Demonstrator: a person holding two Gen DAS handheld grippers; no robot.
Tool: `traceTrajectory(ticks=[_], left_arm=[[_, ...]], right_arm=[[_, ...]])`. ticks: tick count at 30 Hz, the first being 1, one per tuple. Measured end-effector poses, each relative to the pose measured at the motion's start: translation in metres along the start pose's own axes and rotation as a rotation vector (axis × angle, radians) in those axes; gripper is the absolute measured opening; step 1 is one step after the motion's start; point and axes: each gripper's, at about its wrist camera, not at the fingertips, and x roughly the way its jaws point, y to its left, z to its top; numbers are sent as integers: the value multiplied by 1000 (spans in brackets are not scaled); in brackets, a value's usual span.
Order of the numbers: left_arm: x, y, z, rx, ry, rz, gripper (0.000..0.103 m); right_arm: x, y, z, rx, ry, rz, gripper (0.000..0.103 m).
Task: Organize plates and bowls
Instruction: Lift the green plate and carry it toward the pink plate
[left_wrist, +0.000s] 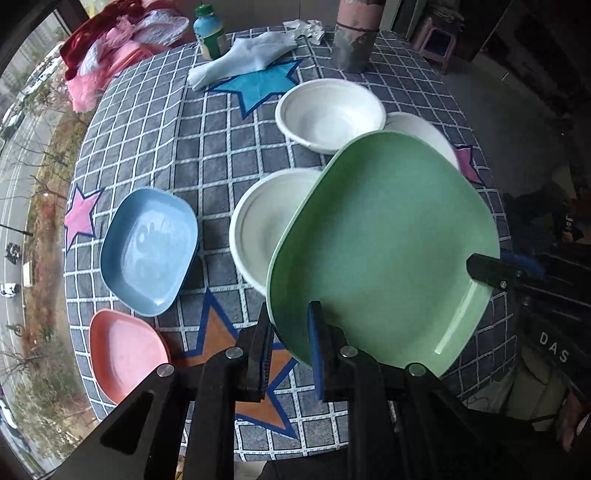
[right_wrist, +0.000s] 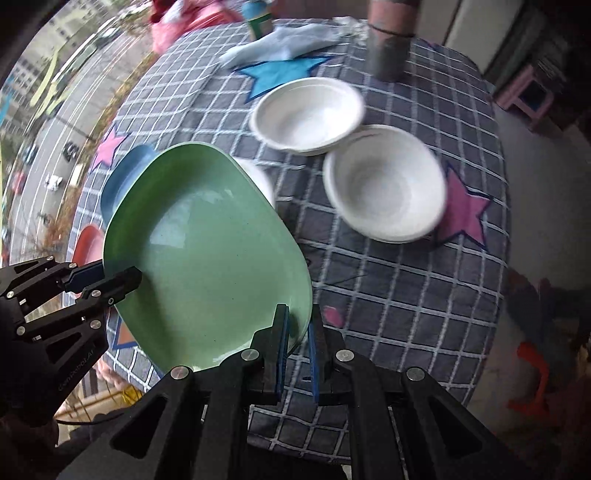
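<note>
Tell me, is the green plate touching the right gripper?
Touching. The right wrist view shows the right gripper with its blue pads clamped on the rim of the green plate, which is lifted and tilted above the checked tablecloth.

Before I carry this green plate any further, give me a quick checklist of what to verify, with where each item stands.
1. Left gripper clamped on the green plate rim: ok.
2. Right gripper clamped on the opposite rim: ok.
3. Plate clear of the tablecloth: ok, it is lifted and tilted.
4. Nothing lying in the plate: ok, it looks empty.
5. Blue plate and pink plate free to stack on: ok, both look empty.
6. Clearance above the white bowls and the third white dish under the plate: cannot tell.
</note>
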Motion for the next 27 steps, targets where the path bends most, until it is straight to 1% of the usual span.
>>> traceTrajectory(ticks=[4,9,11,12,19,24,27], left_arm=[[-6,-14,17,29,-13,1,20],[-11,-28,40,63,-27,2,20],[-15,-31,47,65,-41,10,20],[-17,-33,48,68,-47,14,20],[-22,-20,46,27,-36,7,20],[-34,-11,46,21,-57,30,20],[-36,2,43,-18,-57,21,21]], right_arm=[[-13,-18,2,63,-34,-8,12],[-27,-41,17,133,-77,-2,12],[-31,-46,22,148,-86,3,12],[-33,-47,23,144,-92,-13,12],[-34,-34,32,124,-66,-10,12],[-43,-16,44,70,-72,-43,12],[-47,-3,48,49,-77,-52,12]])
